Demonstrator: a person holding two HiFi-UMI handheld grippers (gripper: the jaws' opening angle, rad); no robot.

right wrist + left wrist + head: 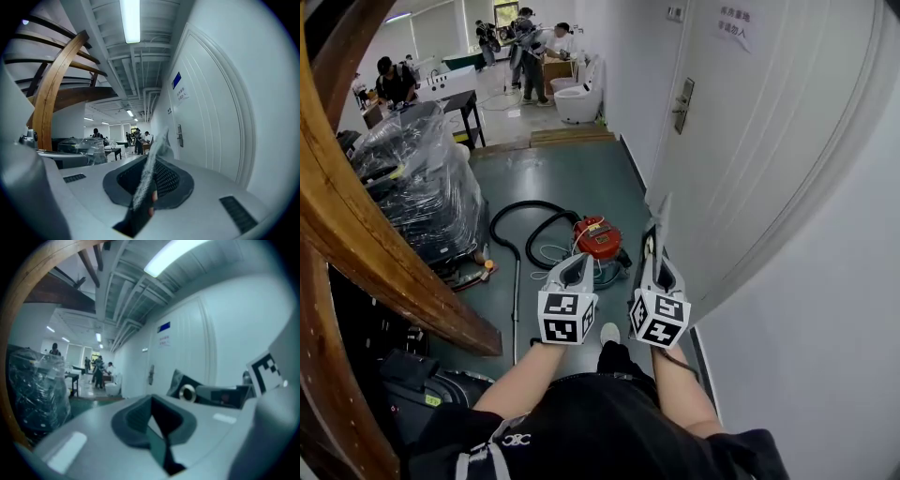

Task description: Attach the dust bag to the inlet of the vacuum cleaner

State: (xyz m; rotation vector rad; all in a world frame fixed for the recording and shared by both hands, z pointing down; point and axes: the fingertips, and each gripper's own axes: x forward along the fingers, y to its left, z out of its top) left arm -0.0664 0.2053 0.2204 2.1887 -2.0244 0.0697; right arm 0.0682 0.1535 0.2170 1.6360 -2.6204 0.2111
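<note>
A red vacuum cleaner (598,238) with a looping black hose (521,225) sits on the green floor ahead of me. My right gripper (652,246) (151,165) is shut on a thin grey felt dust bag (662,217) (146,174), which stands edge-on and sticks up past the jaws. My left gripper (578,260) (153,402) is held beside it, shut, with nothing between its jaws. Both grippers hang in the air short of the vacuum, pointing nearly level. The vacuum's inlet is not visible.
A white door (750,141) and wall run close along my right. A plastic-wrapped stack (412,178) and curved wooden beams (366,253) fill the left. Dark bags (422,384) lie by my feet. Far back stand a toilet (579,98), a black table (464,101) and several people.
</note>
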